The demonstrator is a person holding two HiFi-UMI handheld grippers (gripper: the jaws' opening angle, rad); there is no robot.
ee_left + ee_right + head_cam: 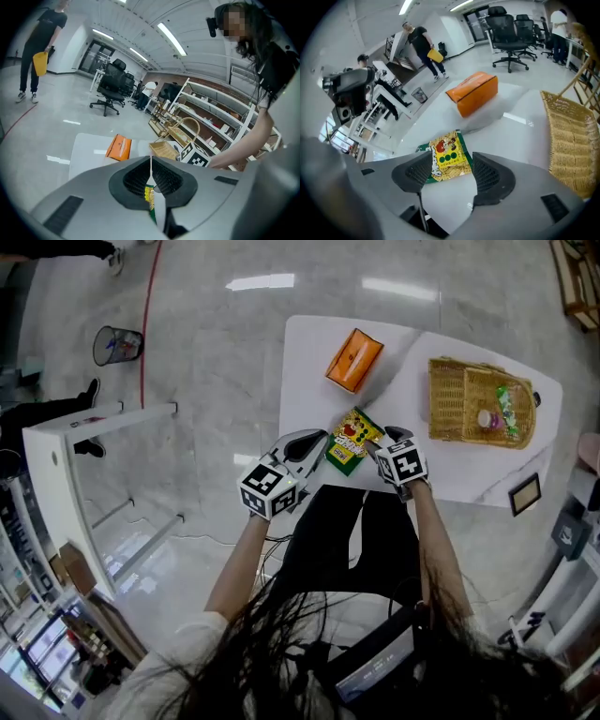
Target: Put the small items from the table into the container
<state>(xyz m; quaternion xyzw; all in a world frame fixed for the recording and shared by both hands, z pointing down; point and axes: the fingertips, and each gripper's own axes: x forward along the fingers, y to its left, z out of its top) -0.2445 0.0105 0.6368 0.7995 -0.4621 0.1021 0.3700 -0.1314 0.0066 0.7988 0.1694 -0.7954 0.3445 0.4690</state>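
1. Two grippers low over white table point(309, 362) at lower centre of the head view, one on either side of a green-and-yellow snack packet point(353, 439).
2. Pressed together on the packet's edge: pads of left gripper point(317, 440), a thin sliver of wrapper pinched between them.
3. Spread wide: pads of right gripper point(450, 174), the packet lying flat on the tabletop in the gap beyond them.
4. Further up the table, orange box point(354, 359); to the right, wicker basket point(450, 395) with a few small items inside.
5. Glossy pale grey floor point(216, 343) with ceiling-light reflections; wire bin point(116, 344) upper left; white rack point(70, 460) at left edge.
6. Across the room in the left gripper view: black office chairs point(110, 86), open shelving point(220, 117), standing person point(37, 47) upper left.
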